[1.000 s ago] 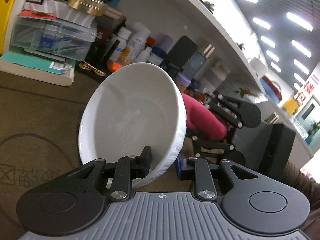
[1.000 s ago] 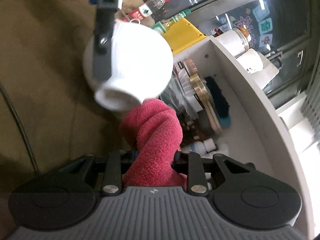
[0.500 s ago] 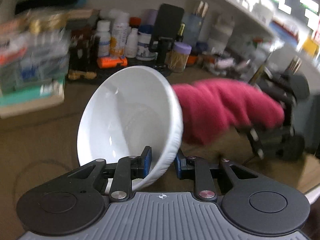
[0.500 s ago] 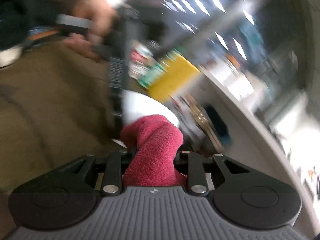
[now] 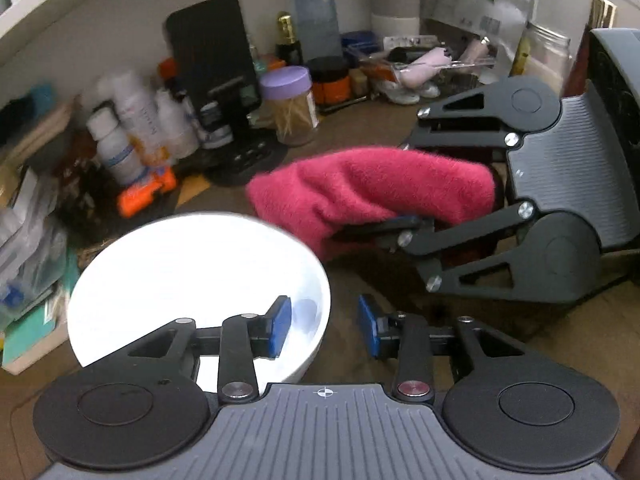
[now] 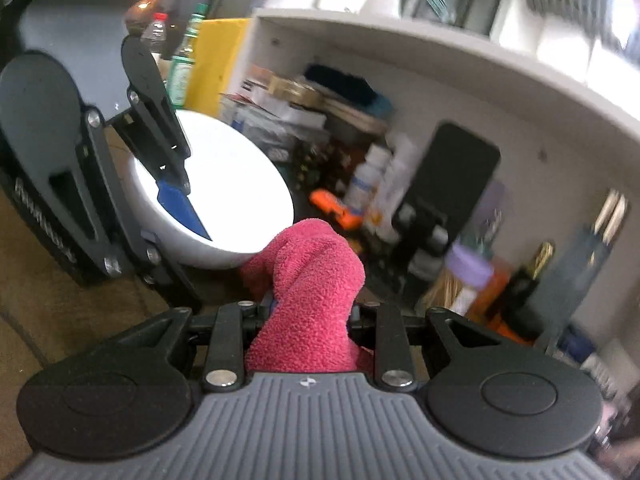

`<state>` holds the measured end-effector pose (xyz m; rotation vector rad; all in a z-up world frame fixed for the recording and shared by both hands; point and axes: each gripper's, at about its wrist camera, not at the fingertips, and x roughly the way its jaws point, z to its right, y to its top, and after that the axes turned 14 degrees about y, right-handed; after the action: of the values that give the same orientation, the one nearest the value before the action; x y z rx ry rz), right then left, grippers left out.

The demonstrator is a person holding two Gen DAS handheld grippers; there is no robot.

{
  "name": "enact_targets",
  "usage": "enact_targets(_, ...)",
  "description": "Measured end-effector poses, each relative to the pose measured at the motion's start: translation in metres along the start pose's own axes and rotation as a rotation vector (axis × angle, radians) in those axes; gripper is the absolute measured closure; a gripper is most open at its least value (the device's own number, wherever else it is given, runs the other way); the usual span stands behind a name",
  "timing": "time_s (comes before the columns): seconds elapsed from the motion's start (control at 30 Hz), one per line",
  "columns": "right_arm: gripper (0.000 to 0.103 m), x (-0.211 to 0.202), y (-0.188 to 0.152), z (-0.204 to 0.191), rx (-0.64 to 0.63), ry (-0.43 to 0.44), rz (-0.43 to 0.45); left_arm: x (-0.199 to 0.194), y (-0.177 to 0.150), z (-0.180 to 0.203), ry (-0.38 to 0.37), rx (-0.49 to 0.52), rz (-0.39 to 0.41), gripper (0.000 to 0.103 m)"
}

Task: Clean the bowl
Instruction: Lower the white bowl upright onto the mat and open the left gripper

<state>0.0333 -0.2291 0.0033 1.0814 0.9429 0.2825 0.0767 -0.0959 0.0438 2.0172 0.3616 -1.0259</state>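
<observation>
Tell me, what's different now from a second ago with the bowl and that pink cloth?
The left gripper is opening and has let go of the white bowl's rim. The bowl, tilted up before, now looks set down on the brown table. The right gripper still clamps the pink cloth, now beside the bowl.

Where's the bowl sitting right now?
The white bowl is low left in the left wrist view, on the brown table, its rim between the opening left tool, beside the pink cloth.

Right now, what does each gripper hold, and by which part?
The right gripper clamps the red cloth near one end. The left gripper is opening astride the white bowl rim, holding nothing.
</observation>
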Motion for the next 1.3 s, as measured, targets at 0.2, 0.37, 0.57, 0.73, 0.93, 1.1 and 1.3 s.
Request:
enact_targets(0.2, 0.075, 0.007, 0.008, 0.007, 0.047, 0.012, 0.018, -0.001, 0.007, 0.010, 0.054, 0.056, -0.017, 0.061)
enact_targets(0.37, 0.075, 0.033, 0.030, 0.023, 0.082, 0.098, 0.033, -0.003, 0.005, 0.008, 0.122, 0.065, -0.030, 0.053)
enact_targets(0.57, 0.076, 0.012, 0.018, -0.005, -0.046, 0.199, 0.045, -0.005, -0.001, 0.008, 0.088, 0.071, -0.032, 0.053)
enact_targets(0.73, 0.074, 0.018, 0.009, 0.026, 0.258, 0.174, 0.060, -0.056, -0.017, -0.008, 0.161, -0.014, 0.122, 0.000)
enact_targets(0.93, 0.047, 0.034, 0.015, 0.026, 0.380, 0.124, 0.003, -0.112, -0.074, -0.022, 0.312, -0.128, 0.178, 0.000)
enact_targets(1.1, 0.014, 0.043, 0.023, -0.001, 0.321, 0.099, -0.070, -0.083, -0.112, -0.017, 0.395, -0.167, 0.067, 0.000)
enact_targets(1.3, 0.001, 0.047, 0.033, -0.024, 0.389, 0.073, -0.070, -0.029, -0.105, -0.019, 0.442, -0.285, 0.043, 0.000)
